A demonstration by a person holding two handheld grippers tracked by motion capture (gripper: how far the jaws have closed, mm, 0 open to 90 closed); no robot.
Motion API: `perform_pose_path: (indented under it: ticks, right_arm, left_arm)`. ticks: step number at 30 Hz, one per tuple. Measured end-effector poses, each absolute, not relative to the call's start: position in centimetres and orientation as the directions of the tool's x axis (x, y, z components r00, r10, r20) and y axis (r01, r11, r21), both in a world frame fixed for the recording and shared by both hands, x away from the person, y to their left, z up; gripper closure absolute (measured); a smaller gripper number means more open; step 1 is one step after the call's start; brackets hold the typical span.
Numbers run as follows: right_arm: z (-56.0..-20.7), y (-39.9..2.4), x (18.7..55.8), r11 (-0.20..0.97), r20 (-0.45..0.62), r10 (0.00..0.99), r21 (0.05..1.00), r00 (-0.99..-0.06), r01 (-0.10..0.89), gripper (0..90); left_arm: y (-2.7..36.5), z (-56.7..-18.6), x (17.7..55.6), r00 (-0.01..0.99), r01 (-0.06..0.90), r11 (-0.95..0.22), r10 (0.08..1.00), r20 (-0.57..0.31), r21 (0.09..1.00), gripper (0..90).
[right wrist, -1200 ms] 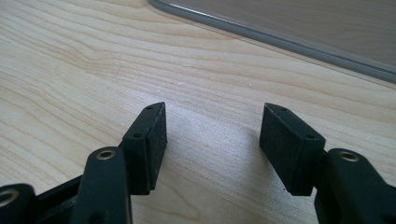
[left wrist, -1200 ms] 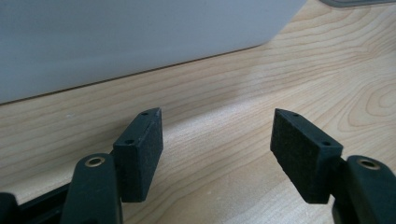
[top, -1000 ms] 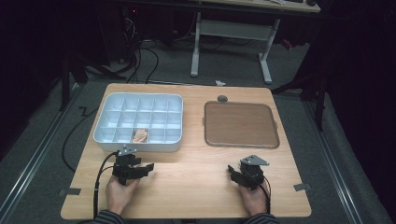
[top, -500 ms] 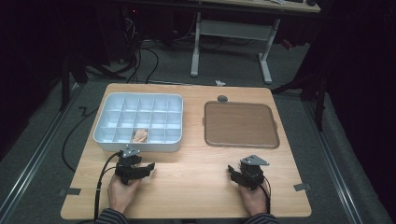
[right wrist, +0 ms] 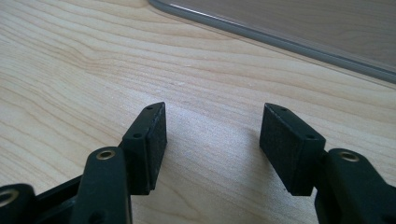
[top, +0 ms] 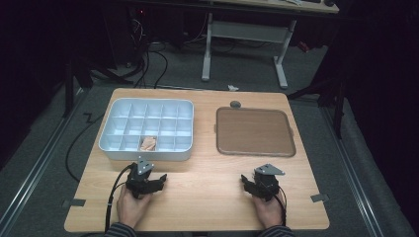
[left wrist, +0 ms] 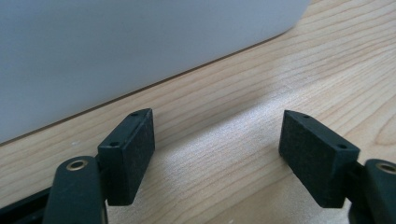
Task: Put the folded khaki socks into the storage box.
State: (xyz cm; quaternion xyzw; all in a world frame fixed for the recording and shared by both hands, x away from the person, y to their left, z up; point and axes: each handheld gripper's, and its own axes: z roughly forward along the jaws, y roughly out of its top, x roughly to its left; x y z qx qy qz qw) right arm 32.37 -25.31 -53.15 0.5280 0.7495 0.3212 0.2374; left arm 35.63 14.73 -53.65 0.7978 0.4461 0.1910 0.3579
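Note:
My left gripper (top: 160, 179) rests on the wooden table (top: 207, 182) just in front of a pale compartment box (top: 109, 148), held by a hand. Its jaws have just been opening and stand open (left wrist: 215, 135) with nothing between them, only bare wood; the box's white wall (left wrist: 116, 46) rises close ahead. One front compartment holds a small tan piece (top: 148, 143). My right gripper (top: 245, 180) sits near the table's front right, open (right wrist: 212, 126) over bare wood. A flat brown tray (top: 254, 131) lies beyond it, its rim (right wrist: 280, 32) crossing the top of the right gripper view.
A small dark round object (top: 235, 104) sits on the table just behind the brown tray. Cables trail from both grippers toward the front edge. Desk legs and cords stand on the dark floor behind the table.
The left gripper's jaws look slightly wider apart than before. Both hands have stayed where they were, and the box and tray have not moved.

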Motion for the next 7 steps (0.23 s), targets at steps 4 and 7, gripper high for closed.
perform_pose_path:
  ticks: [4, 7]
  right_arm:
    - [-53.15, -25.32, 32.37, 0.236, -0.018, 0.944, 0.732, -0.330, 0.638, 41.5]
    - [-53.15, -25.31, 32.36, 0.236, -0.017, 0.944, 0.732, -0.329, 0.639, 41.4]
  left_arm:
    - [14.79, -53.66, 35.63, 0.533, 0.577, -0.347, 0.846, -0.020, 0.740, 25.1]
    - [14.79, -53.66, 35.65, 0.537, 0.575, -0.350, 0.843, -0.019, 0.740, 24.3]
